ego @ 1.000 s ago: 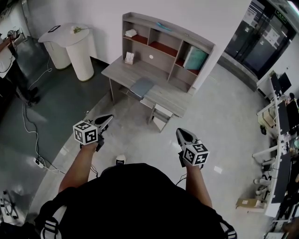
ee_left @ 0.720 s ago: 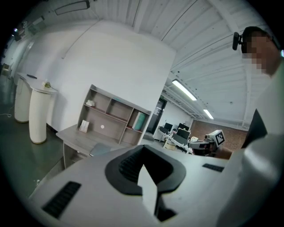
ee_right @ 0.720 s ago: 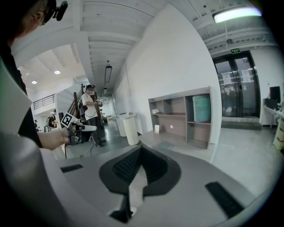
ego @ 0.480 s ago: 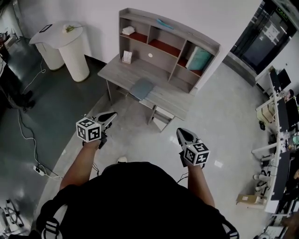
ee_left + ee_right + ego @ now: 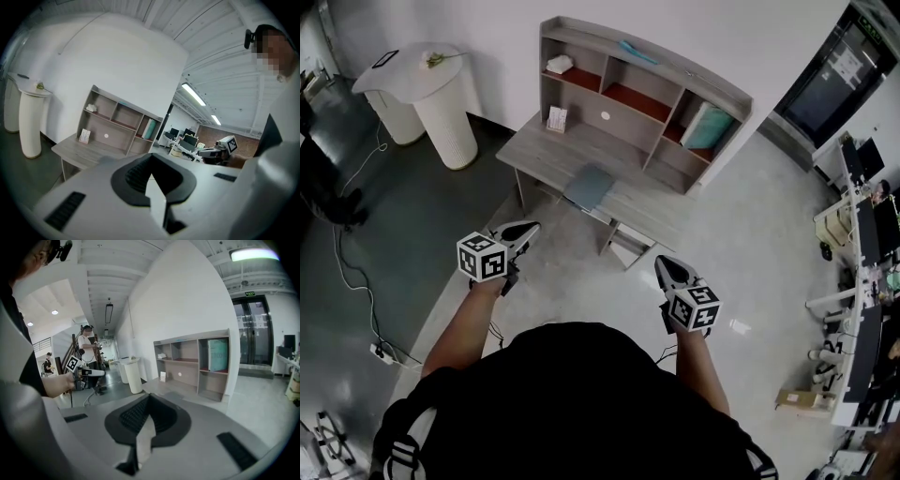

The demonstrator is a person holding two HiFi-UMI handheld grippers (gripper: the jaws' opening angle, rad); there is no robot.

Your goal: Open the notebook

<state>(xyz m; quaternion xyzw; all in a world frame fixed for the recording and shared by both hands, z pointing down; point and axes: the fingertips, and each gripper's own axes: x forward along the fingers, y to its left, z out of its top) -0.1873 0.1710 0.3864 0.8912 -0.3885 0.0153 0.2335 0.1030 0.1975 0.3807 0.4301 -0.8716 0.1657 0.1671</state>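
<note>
Grey-blue flat rectangular notebook (image 5: 588, 185) lay on the grey wooden desk (image 5: 539, 150), ahead of and well apart from both claws. Left gripper (image 5: 530, 228) and right gripper (image 5: 661, 265) were clenched on nothing. The left stood slightly nearer the notebook.

Nothing reads clearly; the green sign (image 5: 250, 293) over the glass doors (image 5: 257, 331) seems lettered, but too small.

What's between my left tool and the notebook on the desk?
In the head view, only bare floor and the desk's front edge lie between the left tool and the notebook.
</note>
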